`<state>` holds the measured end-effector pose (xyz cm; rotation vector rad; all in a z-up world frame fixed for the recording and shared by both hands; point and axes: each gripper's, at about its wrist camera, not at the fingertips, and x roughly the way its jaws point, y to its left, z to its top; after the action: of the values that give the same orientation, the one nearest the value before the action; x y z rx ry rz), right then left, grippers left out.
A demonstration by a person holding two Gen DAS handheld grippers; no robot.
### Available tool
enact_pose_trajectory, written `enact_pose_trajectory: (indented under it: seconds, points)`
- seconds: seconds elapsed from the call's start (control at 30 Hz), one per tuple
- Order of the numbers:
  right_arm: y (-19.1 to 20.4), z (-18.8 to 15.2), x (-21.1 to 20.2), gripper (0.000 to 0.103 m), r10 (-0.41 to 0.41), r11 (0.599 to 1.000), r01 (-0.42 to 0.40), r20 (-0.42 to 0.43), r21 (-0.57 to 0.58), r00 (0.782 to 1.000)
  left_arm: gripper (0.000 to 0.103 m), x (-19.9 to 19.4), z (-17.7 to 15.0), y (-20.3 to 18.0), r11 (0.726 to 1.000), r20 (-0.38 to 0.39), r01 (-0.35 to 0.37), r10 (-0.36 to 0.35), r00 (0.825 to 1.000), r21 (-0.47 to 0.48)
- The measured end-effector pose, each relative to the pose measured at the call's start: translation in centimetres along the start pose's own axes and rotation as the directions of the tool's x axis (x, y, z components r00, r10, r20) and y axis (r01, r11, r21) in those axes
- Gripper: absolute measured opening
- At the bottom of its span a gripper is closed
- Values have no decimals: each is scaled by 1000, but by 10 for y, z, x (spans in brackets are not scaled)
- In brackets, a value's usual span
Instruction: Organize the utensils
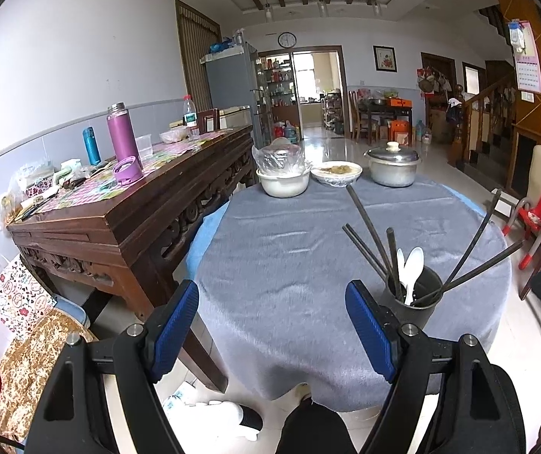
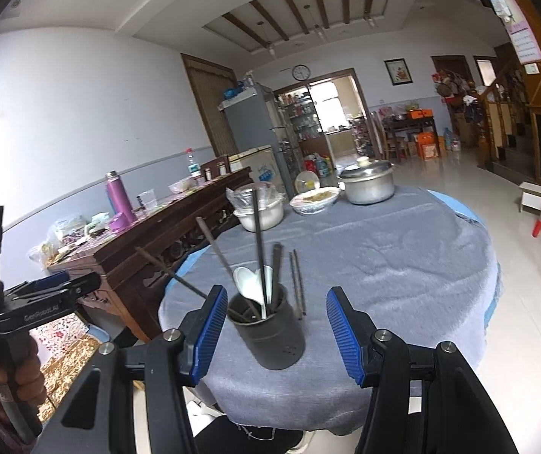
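Here, in the left wrist view, the left gripper point(image 1: 272, 325) has its fingers spread apart with only grey cloth between them, so it grasps nothing. The dark utensil holder point(image 1: 416, 300) stands at the lower right of the frame, near the table point(image 1: 270, 249) edge, with chopsticks point(image 1: 369, 227) and white spoons point(image 1: 412, 265) leaning outward. A careless push could tip it off the edge.

In the right wrist view, the right gripper point(image 2: 276, 331) is released too; the holder point(image 2: 270, 335) sits between its fingers, close to the left one, not pressed. A loose pair of chopsticks point(image 2: 297, 283) lies on the cloth just beside it. If the fingers close off-centre, I think the tall holder could topple and spill its contents.
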<state>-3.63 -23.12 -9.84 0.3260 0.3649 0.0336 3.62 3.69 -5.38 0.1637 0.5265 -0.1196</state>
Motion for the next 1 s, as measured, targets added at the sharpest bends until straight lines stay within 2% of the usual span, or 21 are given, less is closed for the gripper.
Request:
enact_pose_trajectory:
  seconds: [0.5, 1.0]
  points:
    - [-34, -9, 26, 58, -82, 994, 87, -75, 61, 994, 80, 48, -17, 10, 1000, -105, -15, 13, 994, -21]
    - [-78, -16, 70, 58, -111, 977, 137, -156, 162, 982, 80, 113, -27, 12, 998, -221, -51, 41, 974, -38]
